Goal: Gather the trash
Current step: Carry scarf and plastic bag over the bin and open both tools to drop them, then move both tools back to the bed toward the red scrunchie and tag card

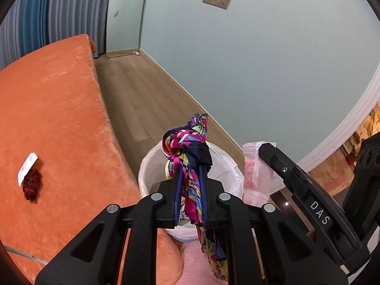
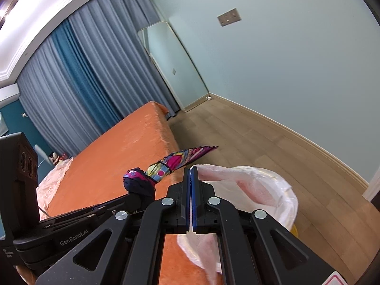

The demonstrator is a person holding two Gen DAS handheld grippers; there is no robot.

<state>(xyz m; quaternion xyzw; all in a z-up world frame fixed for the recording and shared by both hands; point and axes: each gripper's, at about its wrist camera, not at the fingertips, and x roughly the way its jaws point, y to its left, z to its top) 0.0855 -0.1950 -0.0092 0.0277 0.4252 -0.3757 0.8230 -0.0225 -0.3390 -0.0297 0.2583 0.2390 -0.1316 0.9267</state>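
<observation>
The left gripper (image 1: 191,190) holds a knotted multicoloured cloth (image 1: 187,149) between its narrowly parted jaws; the pads press on the fabric, which hangs out below them and bunches into a knot just past the tips. The right gripper (image 2: 191,190) is fully closed on a clear plastic bag (image 2: 239,185) with pink contents, pinched at its top edge.

In the left wrist view the bin (image 1: 228,166), lined in white plastic, sits directly beyond the left gripper, its rim at 12 o'clock from the fingertips. The bag hangs at 2 o'clock from them, over the bin's right side. The orange bed (image 1: 59,118) lies at 9 o'clock, and on it, well apart from the bin, remain a dark red tangle (image 1: 32,187) and a white slip (image 1: 27,168) touching it.

Both pieces of trash appear to be in carriage and at the bin, so the step in hand is the drop. The next move likely calls for centring each item above the opening, then widening the jaws. The cloth's trailing end may catch on the fingers, so a small shake could be needed. After that, the items on the bed seem to be the ones left.
</observation>
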